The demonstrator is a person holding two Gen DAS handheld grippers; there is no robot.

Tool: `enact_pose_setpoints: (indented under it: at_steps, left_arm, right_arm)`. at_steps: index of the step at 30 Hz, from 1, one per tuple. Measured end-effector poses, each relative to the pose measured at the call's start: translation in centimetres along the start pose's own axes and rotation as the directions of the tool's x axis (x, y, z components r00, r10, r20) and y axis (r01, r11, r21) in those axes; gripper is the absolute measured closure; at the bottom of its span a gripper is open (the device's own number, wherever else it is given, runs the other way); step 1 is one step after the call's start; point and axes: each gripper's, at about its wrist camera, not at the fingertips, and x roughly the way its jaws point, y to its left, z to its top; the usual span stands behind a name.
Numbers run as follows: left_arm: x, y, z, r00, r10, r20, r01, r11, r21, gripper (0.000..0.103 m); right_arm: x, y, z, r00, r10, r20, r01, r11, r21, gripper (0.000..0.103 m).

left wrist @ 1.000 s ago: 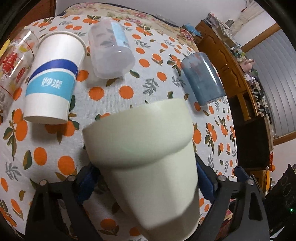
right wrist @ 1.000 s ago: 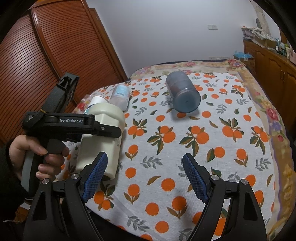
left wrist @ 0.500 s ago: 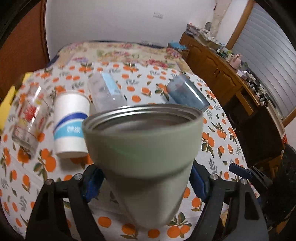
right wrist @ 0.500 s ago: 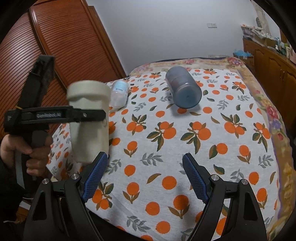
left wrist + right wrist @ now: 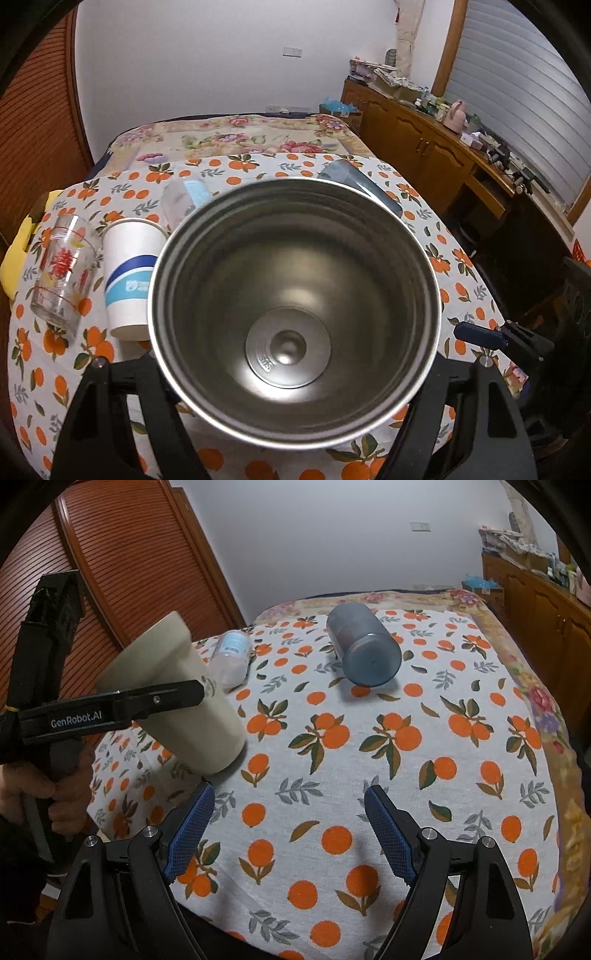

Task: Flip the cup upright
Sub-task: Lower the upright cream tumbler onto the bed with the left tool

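Tipping too fast could make the cup [image 5: 177,698] slip out of the left claw [image 5: 162,698], which is clamped on its sides and holds it above the tablecloth [image 5: 369,738]. It is pale green outside, shiny metal inside, and tilted. Beside it, the right claw [image 5: 286,830] waits apart, holding nothing.

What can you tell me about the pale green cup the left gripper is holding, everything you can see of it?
The pale green cup has a matte outside with a wider band at the rim and a shiny steel-looking lining with a round stamped bottom. It looks empty. The left gripper is clamped across its body, holding it tilted in the air above the orange-print tablecloth, touching nothing else.
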Motion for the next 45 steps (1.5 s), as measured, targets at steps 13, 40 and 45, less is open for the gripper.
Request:
enact_pose_setpoints:
  at_steps: [13, 40, 45]
  left_arm:
    - [0.1, -1.4, -0.7, 0.998, 0.039, 0.047, -0.043, 0.997, 0.068, 0.024]
    - [0.1, -0.7, -2.9, 0.989, 0.049, 0.139, -0.061, 0.995, 0.078, 0.014]
    - [-0.7, -0.7, -4.0, 0.982, 0.060, 0.180, -0.079, 0.992, 0.103, 0.014]
  right_arm:
    - [0.2, -0.1, -0.1, 1.000, -0.021, 0.004, 0.021, 1.000, -0.001, 0.018]
    - [-0.1, 0.2, 0.4, 0.998, -0.032, 0.046, 0.032, 0.999, -0.007, 0.018]
    - [-0.4, 0.8, 0.6, 0.996, -0.035, 0.084, 0.036, 0.999, -0.013, 0.018]
